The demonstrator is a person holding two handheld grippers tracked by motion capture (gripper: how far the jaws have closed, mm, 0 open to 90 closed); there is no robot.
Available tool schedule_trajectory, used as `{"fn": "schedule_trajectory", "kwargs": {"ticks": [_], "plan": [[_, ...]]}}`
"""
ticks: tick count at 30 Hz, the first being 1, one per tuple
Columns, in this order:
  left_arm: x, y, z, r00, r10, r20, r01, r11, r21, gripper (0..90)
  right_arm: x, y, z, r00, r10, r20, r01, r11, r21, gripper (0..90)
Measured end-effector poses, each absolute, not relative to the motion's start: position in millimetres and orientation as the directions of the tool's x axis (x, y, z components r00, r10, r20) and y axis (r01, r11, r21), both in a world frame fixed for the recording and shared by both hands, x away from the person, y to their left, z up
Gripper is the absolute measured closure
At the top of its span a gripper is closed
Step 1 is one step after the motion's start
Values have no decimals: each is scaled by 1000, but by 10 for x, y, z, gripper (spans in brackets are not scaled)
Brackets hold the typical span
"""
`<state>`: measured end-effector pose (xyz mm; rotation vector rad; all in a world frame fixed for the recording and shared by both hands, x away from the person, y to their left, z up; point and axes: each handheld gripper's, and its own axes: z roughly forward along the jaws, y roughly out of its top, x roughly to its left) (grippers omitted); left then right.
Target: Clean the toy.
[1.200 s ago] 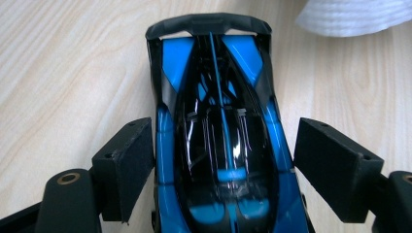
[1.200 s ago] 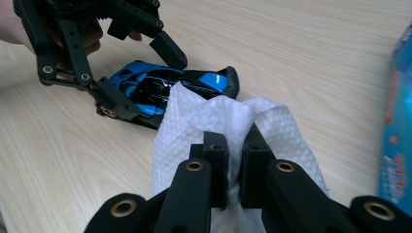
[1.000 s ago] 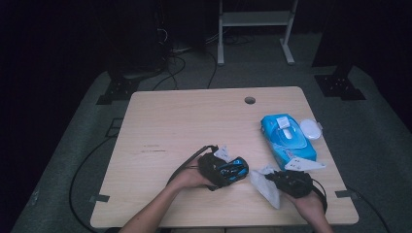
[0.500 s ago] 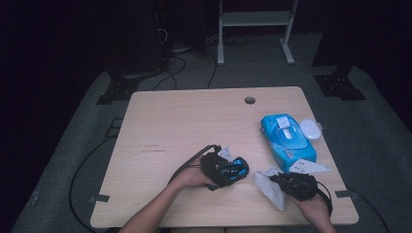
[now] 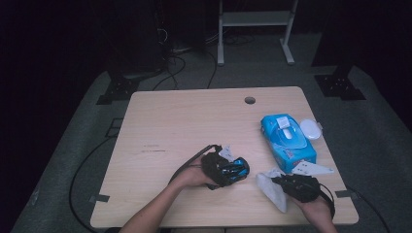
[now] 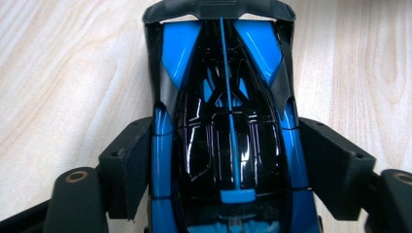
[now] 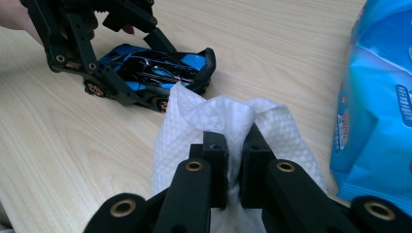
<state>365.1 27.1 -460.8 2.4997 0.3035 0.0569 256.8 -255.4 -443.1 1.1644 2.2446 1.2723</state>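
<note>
With its jaws pressed against both flanks, the left claw (image 6: 228, 160) is clamped on a blue-and-black toy car (image 6: 226, 121); jaw pads sit at mid-body, car's long axis runs straight out from the claw. Car rests low on the worktop (image 5: 184, 126), near the front edge, about centre. Its near end is cut off at the bottom of the left gripper view; wheels hidden there.

Right claw (image 7: 233, 145) is clenched on a white wipe (image 7: 218, 121), pinched at a fold, rest of the sheet bunched up in front of the jaws and hanging below. Wipe's top edge overlaps the car's end in the right gripper view; can't tell if they touch. In the high view the wipe (image 5: 272, 187) lies just right of the car (image 5: 233, 167), slight gap.

Blue wipes pack (image 5: 287, 141) sits on the worktop behind the right claw, lid flap raised; a small white oval piece (image 5: 310, 129) just beside it, too small to make out.
</note>
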Motion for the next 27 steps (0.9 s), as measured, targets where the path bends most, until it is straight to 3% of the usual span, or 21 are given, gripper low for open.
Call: {"fn": "schedule_trajectory", "kwargs": {"ticks": [12, 27], "plan": [[3669, 298, -4595, 976, 213, -38, 194, -782, 593, 275, 2572, -2575, -4458, -617, 777, 126, 504, 268, 821, 837], [4006, 425, -4507, 953, 302, -1, 245, -770, 589, 274, 2615, -2617, -4513, -605, 784, 141, 520, 255, 815, 836]]}}
